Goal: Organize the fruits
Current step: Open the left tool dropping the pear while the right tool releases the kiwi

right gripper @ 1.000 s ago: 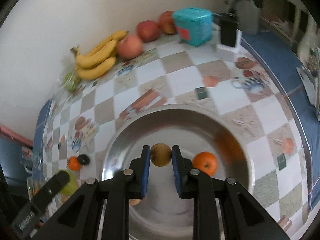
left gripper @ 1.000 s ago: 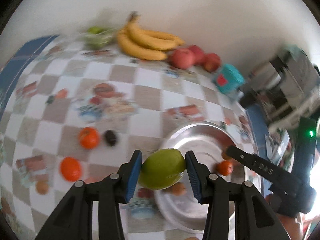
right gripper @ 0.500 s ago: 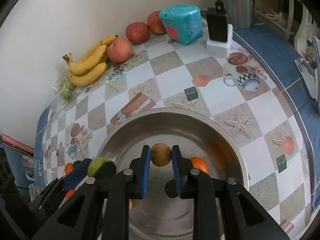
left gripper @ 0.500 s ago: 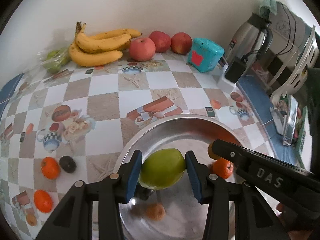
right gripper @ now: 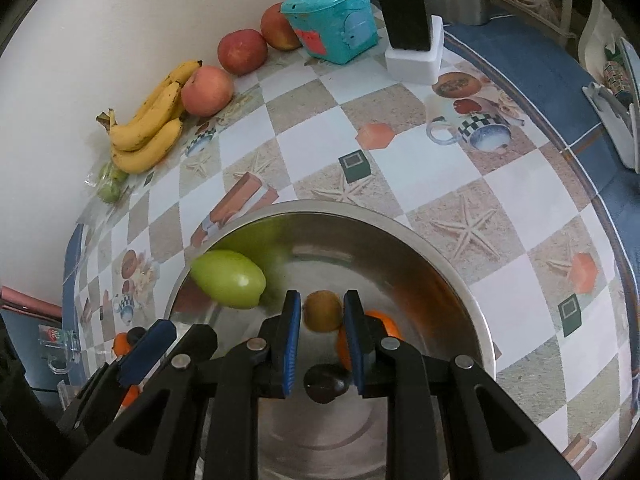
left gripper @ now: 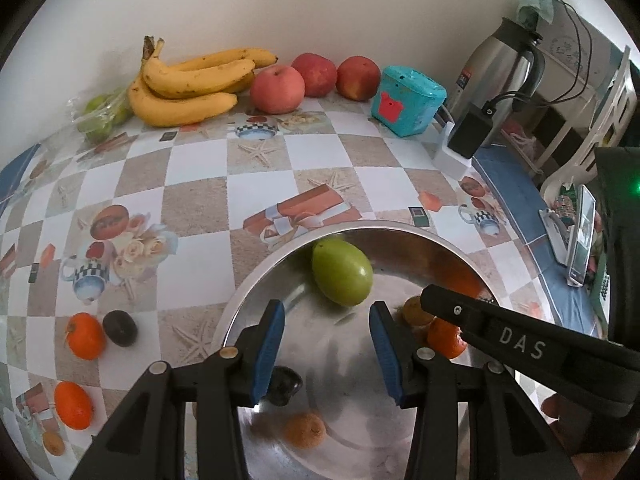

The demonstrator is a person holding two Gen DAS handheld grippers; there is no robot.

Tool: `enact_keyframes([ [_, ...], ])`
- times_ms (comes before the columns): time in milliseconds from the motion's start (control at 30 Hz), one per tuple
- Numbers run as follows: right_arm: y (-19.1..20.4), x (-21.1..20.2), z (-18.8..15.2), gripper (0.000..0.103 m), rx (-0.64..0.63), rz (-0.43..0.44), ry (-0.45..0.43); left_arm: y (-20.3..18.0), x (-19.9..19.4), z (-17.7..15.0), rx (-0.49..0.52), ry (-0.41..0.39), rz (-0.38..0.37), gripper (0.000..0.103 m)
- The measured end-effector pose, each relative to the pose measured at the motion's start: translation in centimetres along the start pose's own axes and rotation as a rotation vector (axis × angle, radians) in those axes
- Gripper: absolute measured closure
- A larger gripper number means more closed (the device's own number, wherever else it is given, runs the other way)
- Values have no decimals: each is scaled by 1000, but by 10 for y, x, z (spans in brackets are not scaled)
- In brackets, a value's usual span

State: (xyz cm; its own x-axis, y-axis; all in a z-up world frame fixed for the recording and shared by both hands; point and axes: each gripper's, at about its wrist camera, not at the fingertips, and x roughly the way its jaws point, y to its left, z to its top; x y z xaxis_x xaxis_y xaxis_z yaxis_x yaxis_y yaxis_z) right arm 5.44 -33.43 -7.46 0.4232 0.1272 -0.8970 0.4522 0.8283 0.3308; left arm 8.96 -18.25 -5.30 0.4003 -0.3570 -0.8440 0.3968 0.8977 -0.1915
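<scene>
Letting go of the green fruit [left gripper: 342, 272] with the left tool [left gripper: 327, 310]: clamped between the blue pads half a second ago, now lying loose against the far inner wall of the steel bowl [right gripper: 360, 240], just beyond the fingertips at centre frame. Leaving those jaws standing apart with nothing between them. Judging that one fruit as delivered.

Keeping the right tool [right gripper: 322, 300] clamped together on a small brown fruit [right gripper: 322, 312], low over the bowl's middle, just above an orange [left gripper: 446, 340] and a dark fruit [right gripper: 325, 384] already inside. Probably setting up the next drop there.

Still waiting on the checked desk [left gripper: 320, 160] at lower left of the left wrist view: two oranges [left gripper: 85, 336] and another dark fruit [left gripper: 119, 328], well apart from the bowl. Lining the wall at the top of the frame, bananas [left gripper: 188, 88] and apples [left gripper: 277, 89], untouched. Reckoning the sorting as partly done, with the left tool free for another pick.
</scene>
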Motion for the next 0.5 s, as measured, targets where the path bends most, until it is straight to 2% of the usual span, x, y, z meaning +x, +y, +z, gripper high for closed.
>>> enact_keyframes([
  [367, 8, -9, 1, 78, -34, 2, -18, 15, -16, 4, -71, -1, -1, 55],
  [500, 14, -8, -1, 78, -61, 0, -12, 28, -20, 5, -114, 0, 32, 55],
])
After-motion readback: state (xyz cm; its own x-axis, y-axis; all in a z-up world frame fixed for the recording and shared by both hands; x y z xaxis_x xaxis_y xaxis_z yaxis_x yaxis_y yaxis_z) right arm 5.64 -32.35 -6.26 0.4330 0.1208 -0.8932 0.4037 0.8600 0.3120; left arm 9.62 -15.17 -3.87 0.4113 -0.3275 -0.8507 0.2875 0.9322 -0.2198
